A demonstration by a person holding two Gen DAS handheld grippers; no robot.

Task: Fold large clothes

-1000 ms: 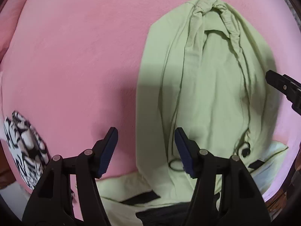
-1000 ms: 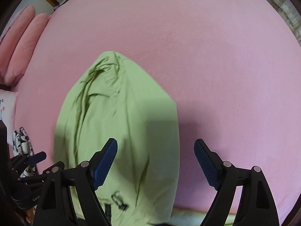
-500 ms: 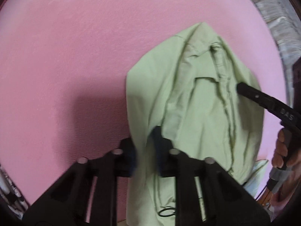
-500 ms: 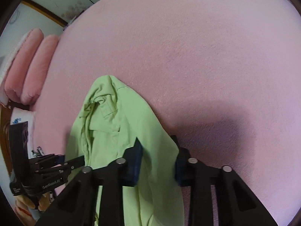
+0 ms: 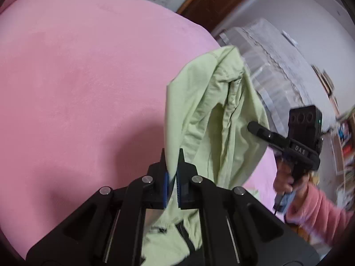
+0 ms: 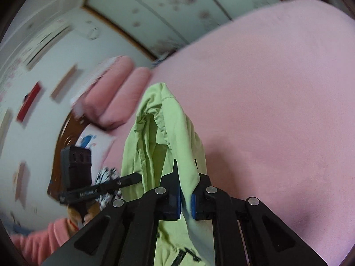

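1. The green garment (image 5: pixel 213 115) hangs lifted over the pink bed (image 5: pixel 77 77), pinched on two opposite edges; its long axis runs from the jaws up toward 12 o'clock in both wrist views.
2. The left hand-held gripper (image 5: pixel 172 177) is clamped on the garment's left edge; cloth passes between its blue pads.
3. The right hand-held gripper (image 6: pixel 186 197) is closing on the right edge, with cloth between its pads; in the left view it reaches in from 3 o'clock.
4. Both are about equally near the cloth, so the fold likely turns on carrying the pinched end toward 12 o'clock.
5. Writing: "DAS" on the right unit's body; the left unit's lettering is too blurred to read.
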